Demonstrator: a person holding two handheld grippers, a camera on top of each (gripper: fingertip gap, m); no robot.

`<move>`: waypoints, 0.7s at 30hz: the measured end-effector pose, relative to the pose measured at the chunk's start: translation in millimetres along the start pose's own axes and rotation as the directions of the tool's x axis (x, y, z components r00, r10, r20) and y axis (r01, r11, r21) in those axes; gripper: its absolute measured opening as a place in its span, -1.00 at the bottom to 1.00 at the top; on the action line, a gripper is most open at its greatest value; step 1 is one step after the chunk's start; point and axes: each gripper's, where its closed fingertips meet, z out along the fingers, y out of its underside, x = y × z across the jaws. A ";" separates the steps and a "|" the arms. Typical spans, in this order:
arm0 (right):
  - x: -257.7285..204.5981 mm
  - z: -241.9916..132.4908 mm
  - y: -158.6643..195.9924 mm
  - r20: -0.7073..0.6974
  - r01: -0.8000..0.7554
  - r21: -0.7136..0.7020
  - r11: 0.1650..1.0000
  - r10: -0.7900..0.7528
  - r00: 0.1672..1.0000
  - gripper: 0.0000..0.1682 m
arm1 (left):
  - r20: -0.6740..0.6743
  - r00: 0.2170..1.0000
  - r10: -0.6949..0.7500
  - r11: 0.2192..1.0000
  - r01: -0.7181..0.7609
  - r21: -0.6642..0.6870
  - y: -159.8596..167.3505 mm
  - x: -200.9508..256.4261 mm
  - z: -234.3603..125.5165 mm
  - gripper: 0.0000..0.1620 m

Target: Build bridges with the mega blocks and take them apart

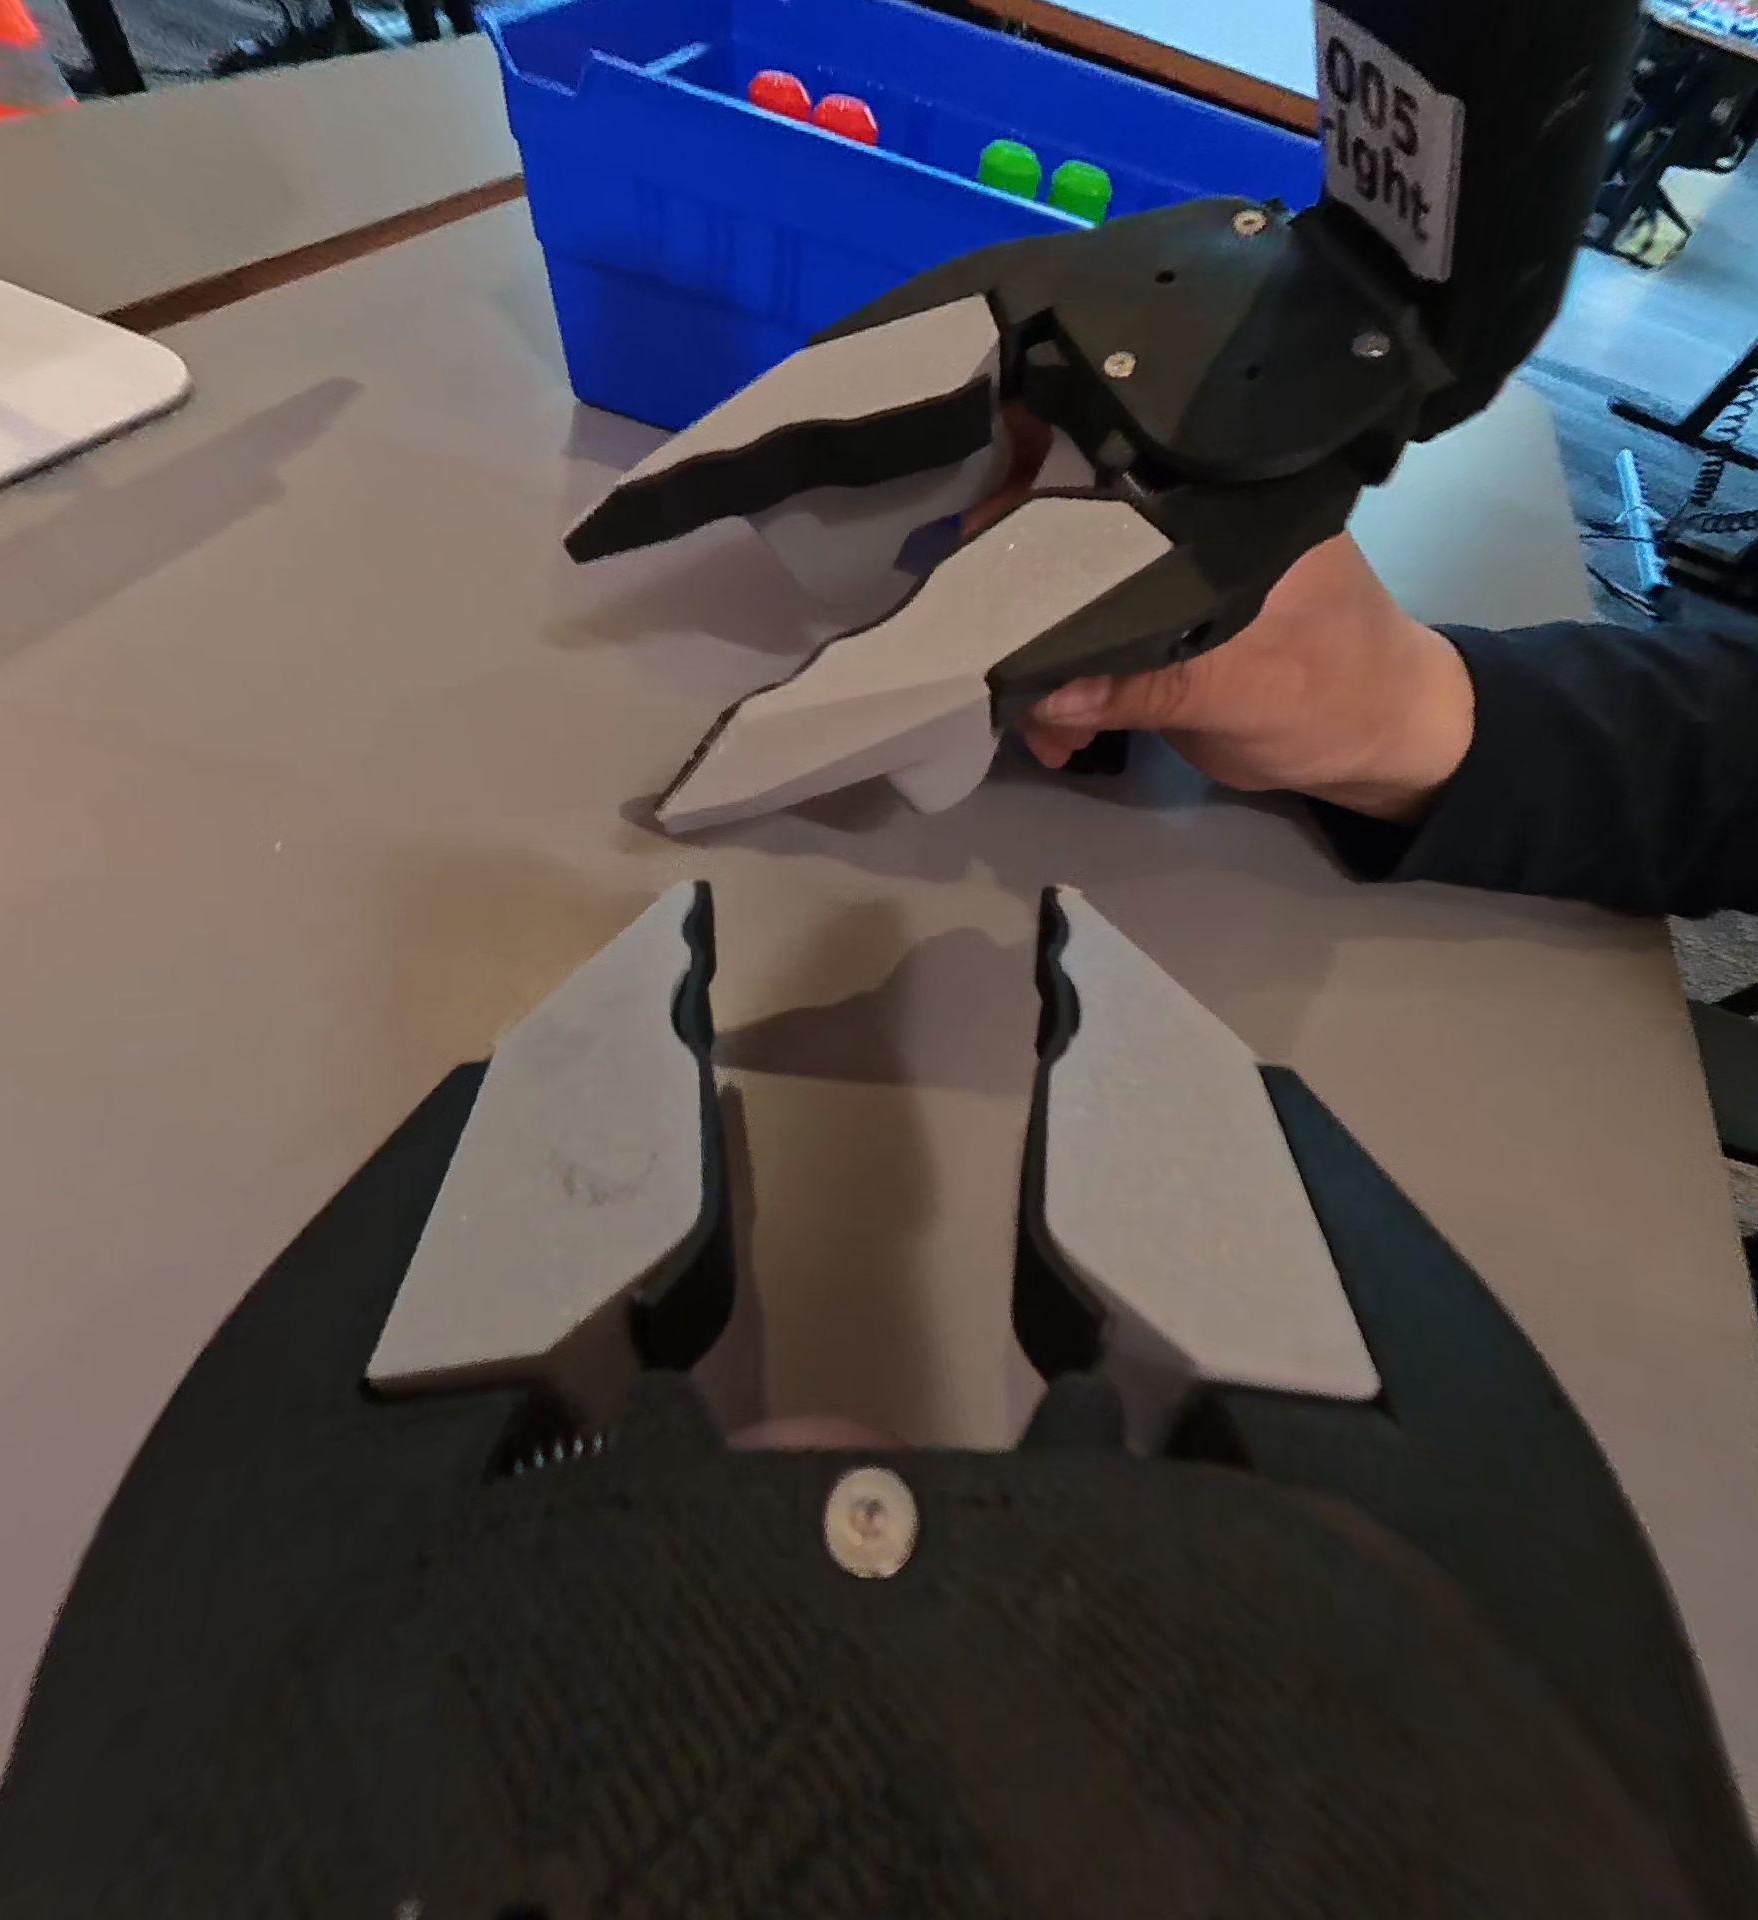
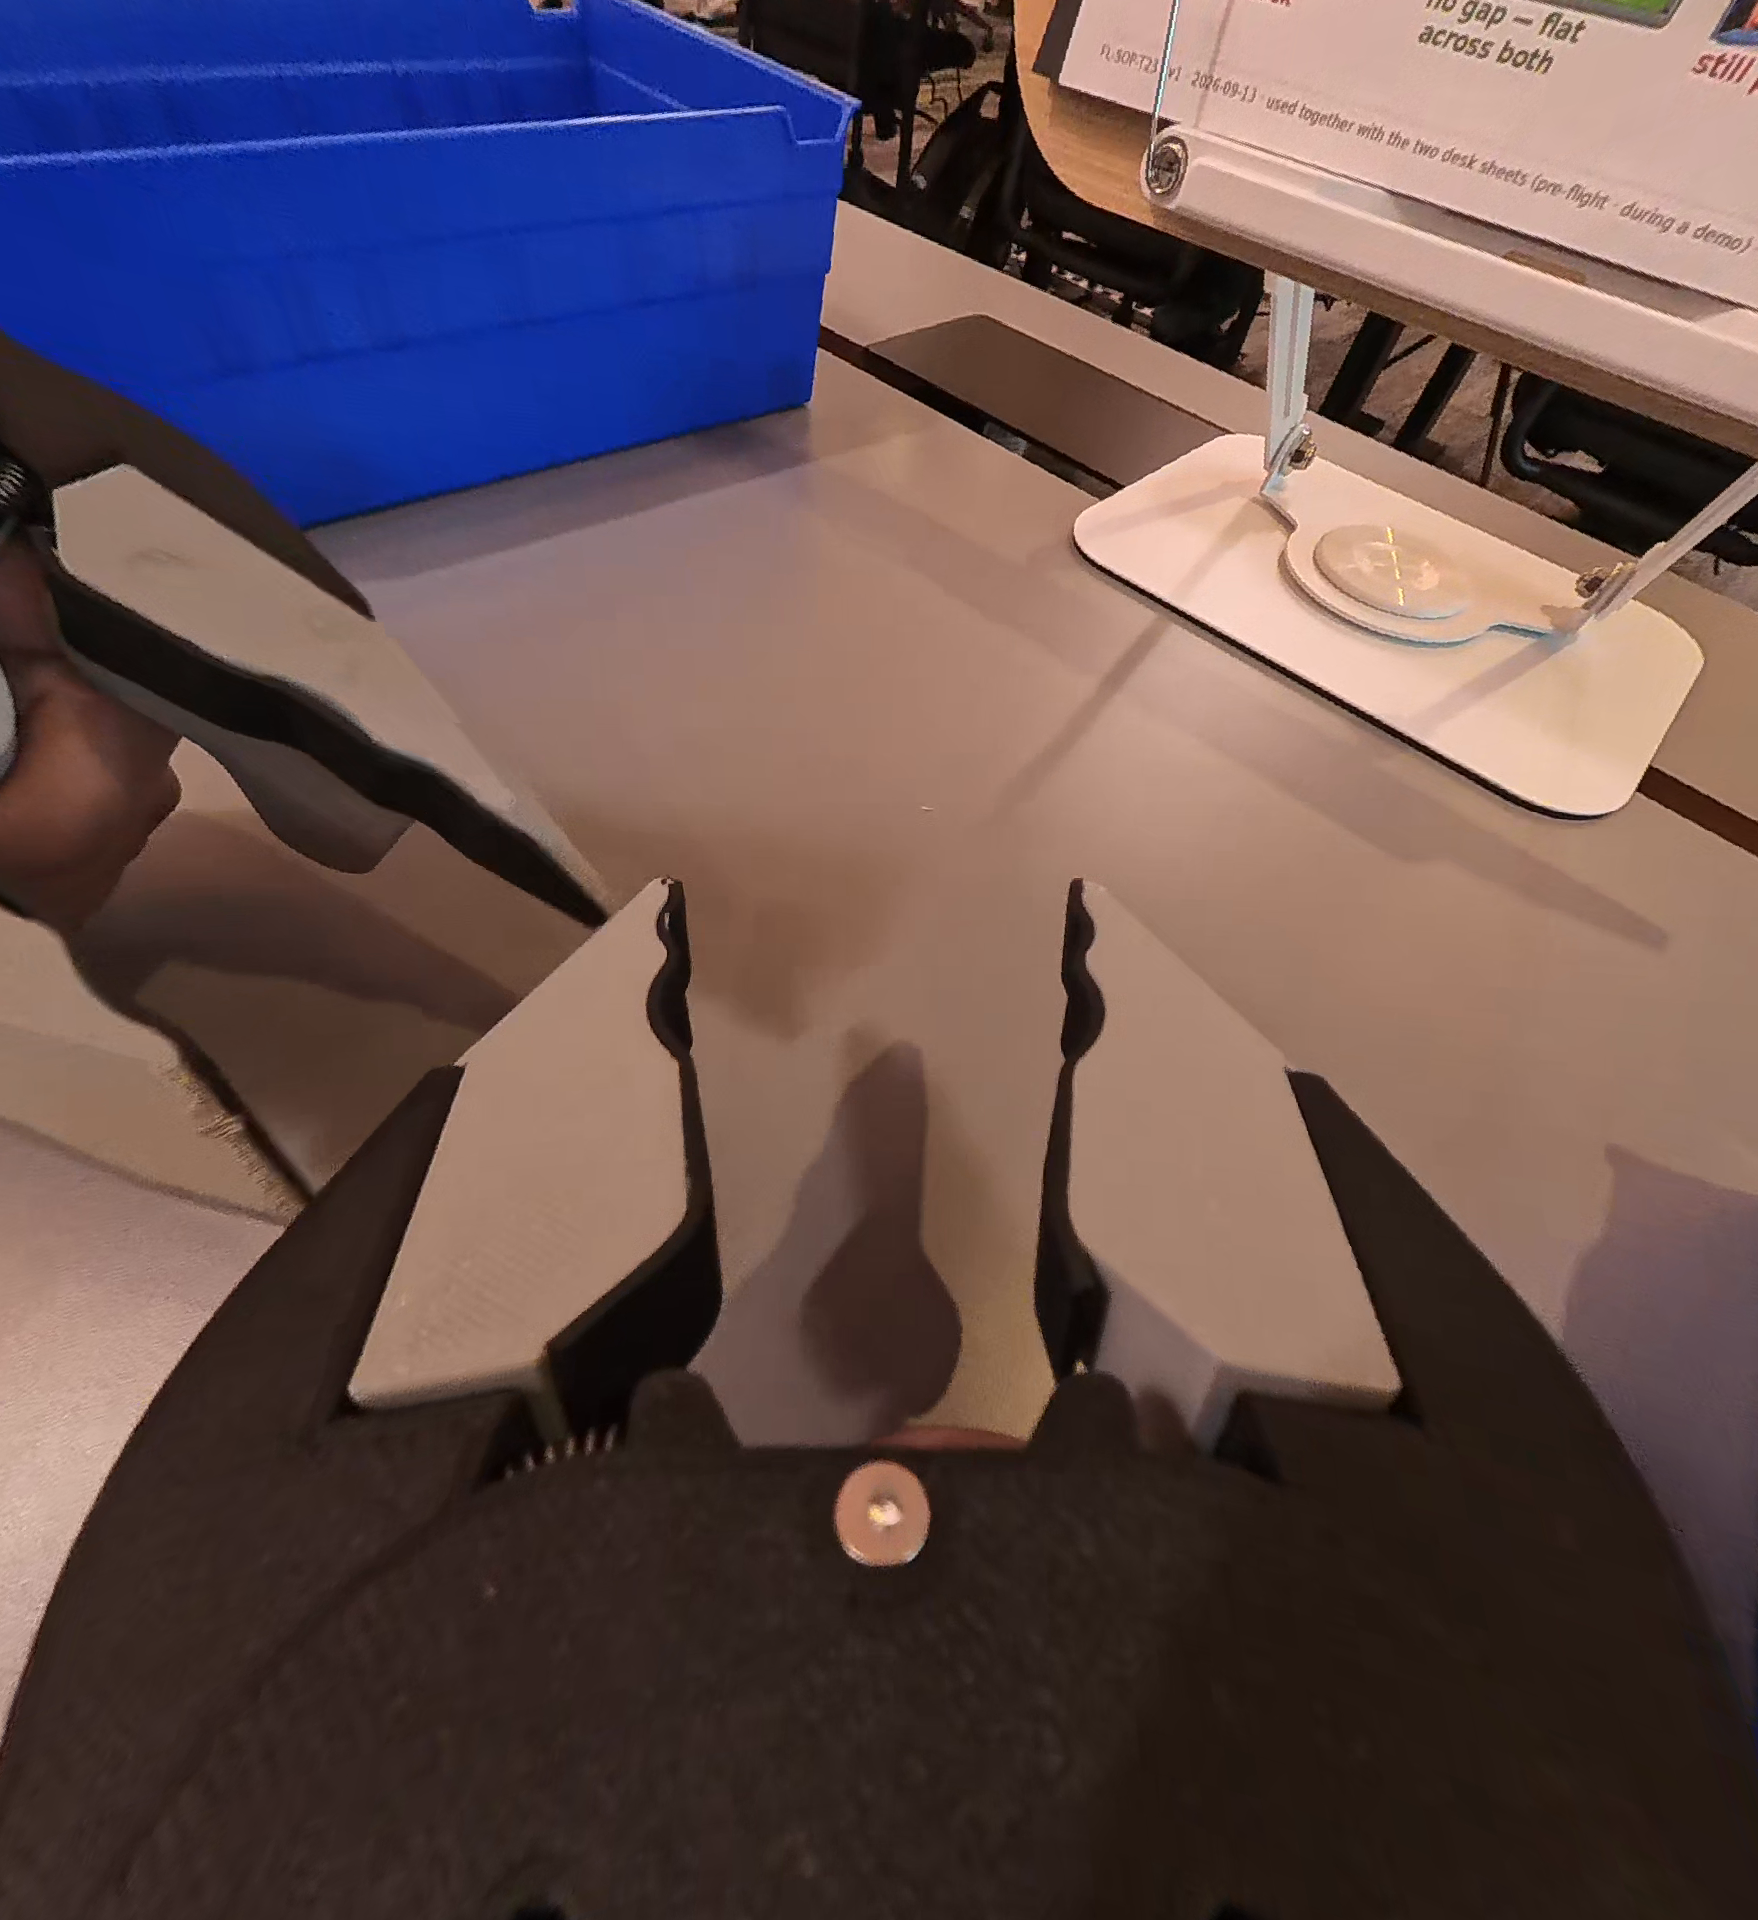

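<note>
Both tools sit low over the bare grey table point(image 1: 231, 831) with nothing in them: the left gripper point(image 1: 875, 914) has its jaws spread, and so does the right gripper point(image 2: 875, 904), its lower finger tip apparently resting on the surface in the left wrist view. The blocks are not out yet. A red block point(image 1: 810, 104) and a green block point(image 1: 1046, 179) stand studs-up inside the blue bin point(image 1: 750, 270) toward the table's far edge, beyond the right gripper. Fetching one looks like the job in hand, and I'd say the thing is to come down over the bin's front wall from above, jaws kept wide, and close squarely across a block's flat sides, not its rounded studs. A white stand base point(image 2: 1394, 613) sits off to the side, clear of the work.
</note>
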 end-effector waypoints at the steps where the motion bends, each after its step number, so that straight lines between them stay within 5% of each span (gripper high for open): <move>1: -0.9 0.4 0.2 0.003 0.001 0.002 1.000 -0.001 1.000 -0.17 | -0.022 1.000 -0.014 1.000 0.014 -0.009 2.7 4.6 -2.5 -0.25; 6: -6.0 0.6 -2.1 0.006 0.035 0.012 0.999 -0.036 0.999 -0.17 | 0.050 0.998 -0.037 0.998 0.034 0.057 -6.5 4.8 -49.2 -0.23; 9: -8.2 -1.6 -7.5 0.004 0.053 0.033 0.998 -0.053 0.999 -0.17 | 0.229 0.971 -0.067 0.996 0.051 0.079 -20.2 -26.9 -107.2 -0.22; 12: -9.7 -2.5 -9.9 0.006 0.057 0.042 0.997 -0.057 0.998 -0.17 | 0.485 0.859 -0.163 0.986 0.133 0.095 -27.2 -87.2 -185.5 -0.22; 16: -11.4 -1.6 -10.7 0.019 0.046 0.046 0.998 -0.047 0.999 -0.17 | 0.644 0.699 -0.311 0.931 0.360 0.059 9.3 -158.6 -263.5 -0.22; 21: -9.7 -0.3 -7.2 0.026 0.027 0.037 0.999 -0.028 0.999 -0.17 | 0.636 0.658 -0.403 0.840 0.542 -0.028 57.5 -190.8 -289.6 -0.22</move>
